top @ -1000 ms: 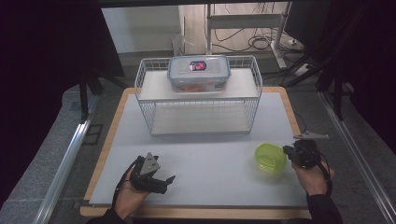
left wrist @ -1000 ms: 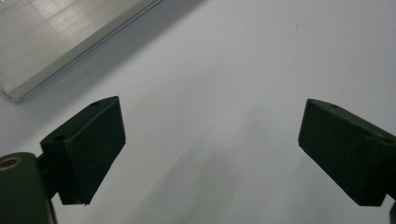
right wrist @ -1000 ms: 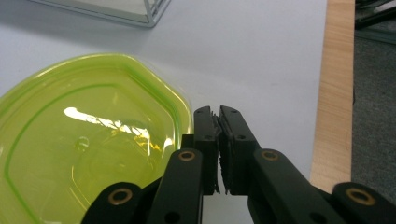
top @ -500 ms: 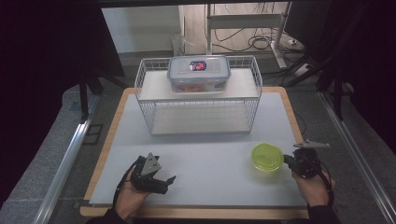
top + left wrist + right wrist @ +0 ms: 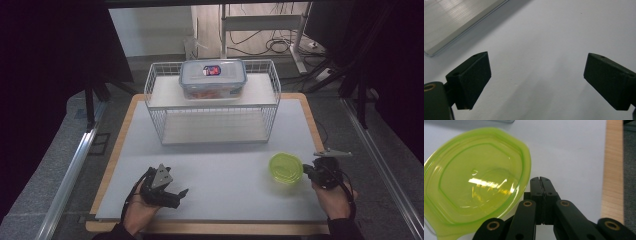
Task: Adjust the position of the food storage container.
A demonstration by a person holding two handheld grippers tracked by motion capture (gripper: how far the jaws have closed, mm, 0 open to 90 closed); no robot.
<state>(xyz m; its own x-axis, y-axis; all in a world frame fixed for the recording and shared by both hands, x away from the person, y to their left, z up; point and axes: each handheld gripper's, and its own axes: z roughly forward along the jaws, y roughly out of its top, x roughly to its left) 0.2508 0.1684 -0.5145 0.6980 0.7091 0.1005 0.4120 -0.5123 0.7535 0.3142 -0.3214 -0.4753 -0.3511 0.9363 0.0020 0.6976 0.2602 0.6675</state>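
Note:
A translucent green plastic bowl lies on the white table at the near right. In the right gripper view the bowl lies left of the jaws, its rim against the left jaw's side. My right gripper points left at it. Its jaws are pressed flat together with nothing between the pads. My left gripper rests in a hand near the front left. Its jaws stand wide apart over bare table.
A white wire rack stands at the middle back of the table. A clear lidded plastic box sits on its upper shelf. A wooden border rims the table just right of my right gripper.
My right gripper has shifted a little toward the near edge and in against the green bowl, which slid slightly left. The left gripper has stayed put.

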